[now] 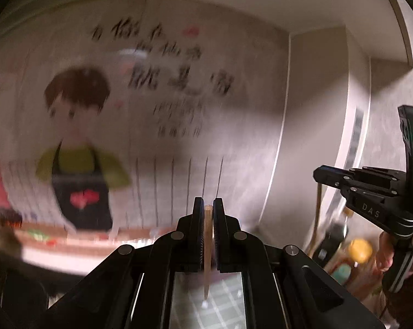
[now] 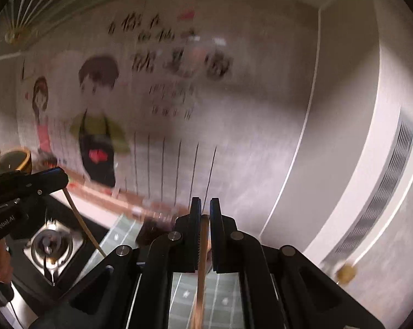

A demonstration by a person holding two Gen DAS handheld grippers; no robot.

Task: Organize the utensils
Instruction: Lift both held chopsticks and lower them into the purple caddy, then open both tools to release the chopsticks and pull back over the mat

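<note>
Left jaws: the left gripper (image 1: 206,213) has its jaws squeezed tight on a wooden chopstick (image 1: 207,249). The stick stands up between the jaws, low in the middle of the left wrist view. Its flat top peeks out above them and its thin end hangs down.

Right jaws: the right gripper (image 2: 203,213) has its jaws pressed tight on a second chopstick (image 2: 202,249), low in the middle of the right wrist view. It also hangs down below them.

Why held so: I think gripping near the top lets each stick hang straight, so it can drop into a holder point first.

Hands: a hand (image 1: 386,252) holds the right gripper at the right edge of the left wrist view.

Below: a green mat with white lines (image 2: 124,233) covers the worktop, with a gas stove burner (image 2: 49,244) at lower left.

Behind: a blurry wall picture of cartoon cooks (image 2: 97,120) fills the upper left, and a white range hood (image 2: 384,164) is on the right.

Task step: both sticks look lifted well above the worktop. No holder shows.
</note>
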